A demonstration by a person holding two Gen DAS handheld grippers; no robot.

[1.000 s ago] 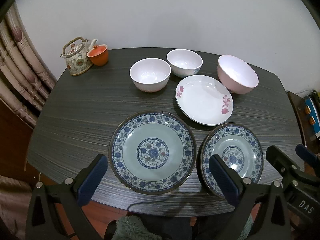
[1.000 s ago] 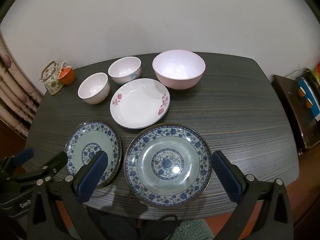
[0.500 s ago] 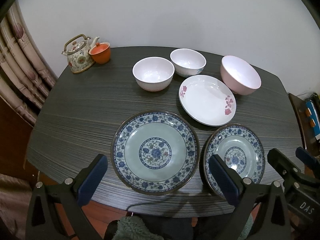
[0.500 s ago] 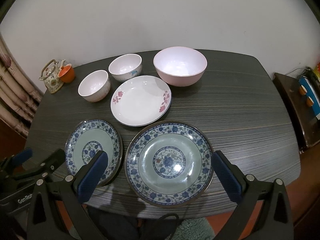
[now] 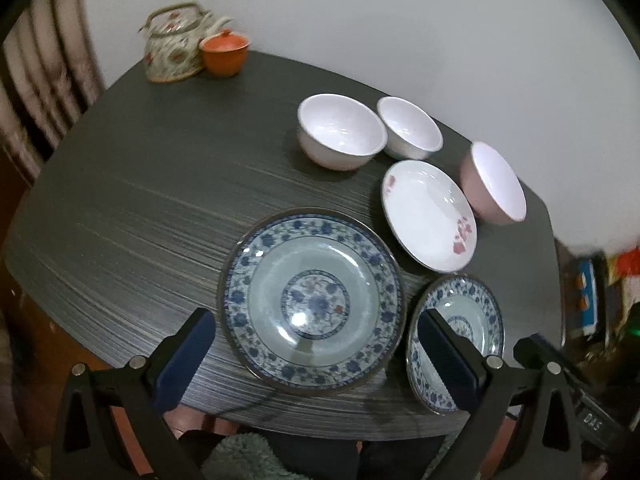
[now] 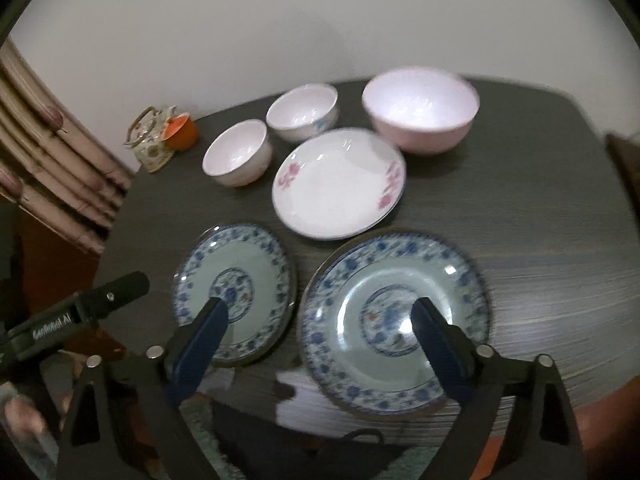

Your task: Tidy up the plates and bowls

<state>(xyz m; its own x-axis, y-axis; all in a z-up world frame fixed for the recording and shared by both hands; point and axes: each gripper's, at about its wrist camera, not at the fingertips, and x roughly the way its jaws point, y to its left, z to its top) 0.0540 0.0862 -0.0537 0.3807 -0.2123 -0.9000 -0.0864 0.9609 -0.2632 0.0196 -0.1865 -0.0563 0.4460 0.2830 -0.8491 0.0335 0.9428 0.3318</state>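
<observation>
We hold the right tool (image 6: 320,340), jaws closing on nothing, above the large blue plate (image 6: 396,320); the left tool (image 5: 316,354) gapes empty. On the bench (image 5: 160,200), the white plate (image 6: 340,184) lies at twelve o'clock, bowls beyond.

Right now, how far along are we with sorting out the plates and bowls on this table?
Nothing looks done: every dish lies separate on the table.

In hand: nothing. The left gripper is open over the large blue plate; the right gripper is closing, empty, above both blue plates.

Left: the small blue plate, white floral plate, two white bowls and pink bowl.
</observation>
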